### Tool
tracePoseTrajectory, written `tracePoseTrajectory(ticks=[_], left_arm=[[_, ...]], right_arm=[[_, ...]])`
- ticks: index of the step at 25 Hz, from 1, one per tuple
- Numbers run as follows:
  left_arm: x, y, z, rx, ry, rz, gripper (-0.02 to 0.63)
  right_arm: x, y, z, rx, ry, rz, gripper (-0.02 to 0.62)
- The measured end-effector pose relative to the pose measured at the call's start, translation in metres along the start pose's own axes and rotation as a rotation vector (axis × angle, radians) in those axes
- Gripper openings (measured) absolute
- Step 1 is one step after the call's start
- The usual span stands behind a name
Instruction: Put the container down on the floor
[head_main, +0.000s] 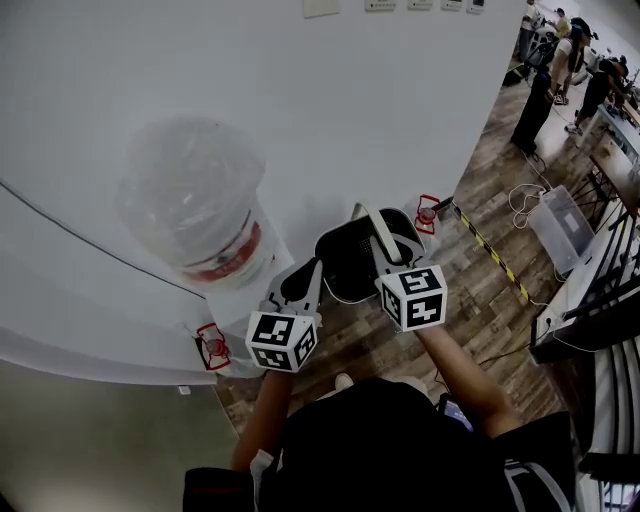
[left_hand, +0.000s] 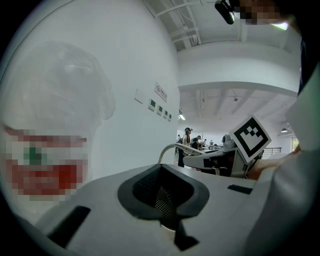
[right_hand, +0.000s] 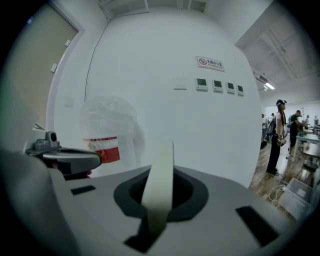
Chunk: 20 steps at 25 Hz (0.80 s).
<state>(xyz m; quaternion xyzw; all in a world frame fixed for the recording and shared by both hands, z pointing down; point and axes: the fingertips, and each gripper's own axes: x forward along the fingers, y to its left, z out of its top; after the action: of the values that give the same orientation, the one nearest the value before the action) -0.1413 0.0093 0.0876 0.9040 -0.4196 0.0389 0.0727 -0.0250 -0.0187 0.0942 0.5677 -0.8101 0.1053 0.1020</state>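
A black mesh container (head_main: 352, 262) with a pale strap handle (head_main: 378, 232) hangs above the wooden floor (head_main: 470, 330), close to the white wall. My right gripper (head_main: 385, 250) is shut on the handle (right_hand: 160, 180), which runs up out of its jaws (right_hand: 159, 210). To the left, my left gripper (head_main: 308, 272) is at the container's rim. Black mesh (left_hand: 161, 197) sits between its jaws, which look shut on it. In the left gripper view the handle (left_hand: 170, 148) arcs toward the right gripper's marker cube (left_hand: 250, 137).
A white water dispenser with a big clear bottle (head_main: 195, 205) stands against the wall on the left. Yellow-black tape (head_main: 492, 252) runs across the floor. A clear plastic box (head_main: 560, 225), a cable and several people (head_main: 550, 80) are at the far right.
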Motion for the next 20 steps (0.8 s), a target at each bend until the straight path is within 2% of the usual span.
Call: tracePoseTrajectory(ticks=[11,16,20], left_arm=[[0.011,0.019,-0.019,-0.056,0.027,0.001,0.017],[0.017,0.021,-0.025,-0.082,0.019,0.004,0.017],[0.028,0.027,-0.034,-0.104,0.045,0.022,0.017]], right_arm=[[0.022,0.0,-0.004,-0.017,0.024,-0.007,0.032],[0.034,-0.002,-0.016,-0.031,0.061,0.014,0.032],[0.047,-0.007,-0.022,-0.028,0.085,0.028,0.032]])
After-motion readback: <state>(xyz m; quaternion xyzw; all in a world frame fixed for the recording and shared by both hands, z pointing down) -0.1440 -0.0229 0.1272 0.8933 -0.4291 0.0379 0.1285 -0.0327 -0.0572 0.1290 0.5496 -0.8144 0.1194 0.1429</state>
